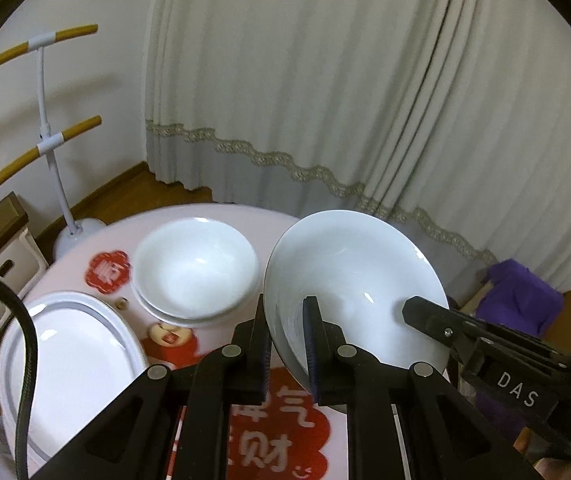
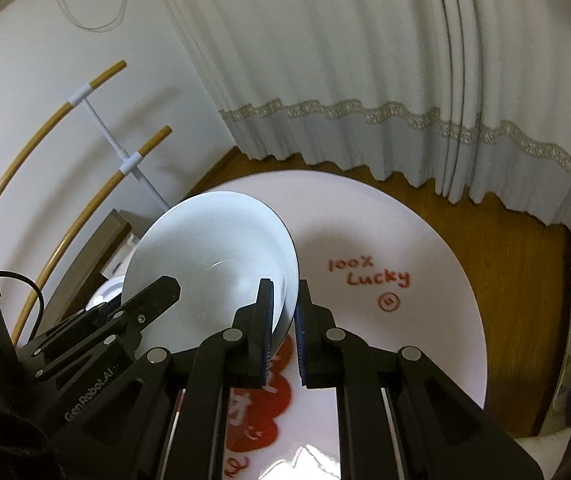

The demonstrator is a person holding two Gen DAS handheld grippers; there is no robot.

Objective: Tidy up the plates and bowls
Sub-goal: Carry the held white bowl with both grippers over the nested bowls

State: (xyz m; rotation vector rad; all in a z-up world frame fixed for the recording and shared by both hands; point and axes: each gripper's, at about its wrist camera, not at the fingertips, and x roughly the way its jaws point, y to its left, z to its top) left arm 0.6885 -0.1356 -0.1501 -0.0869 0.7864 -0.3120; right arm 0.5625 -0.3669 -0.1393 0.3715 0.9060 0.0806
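Both grippers hold one large white bowl (image 1: pixel 349 280) lifted and tilted above the round white table (image 1: pixel 245 220). My left gripper (image 1: pixel 285 344) is shut on its near left rim. My right gripper (image 2: pixel 285 328) is shut on its right rim; it enters the left wrist view (image 1: pixel 437 320) at the right. The same bowl shows in the right wrist view (image 2: pixel 213 264), with the left gripper (image 2: pixel 141 304) at its left side. A stack of two white bowls (image 1: pixel 195 268) sits on the table to the left. A stack of oval white plates (image 1: pixel 73 368) lies at the near left.
The table (image 2: pixel 405 240) has red printed stickers and "100% Lucky" writing (image 2: pixel 369 276). A white stand with curved wooden bars (image 1: pixel 49 136) is beyond the table's left. Curtains (image 1: pixel 325 100) hang behind. A purple cloth (image 1: pixel 521 296) lies at the right. A black cable (image 1: pixel 25 340) crosses the plates.
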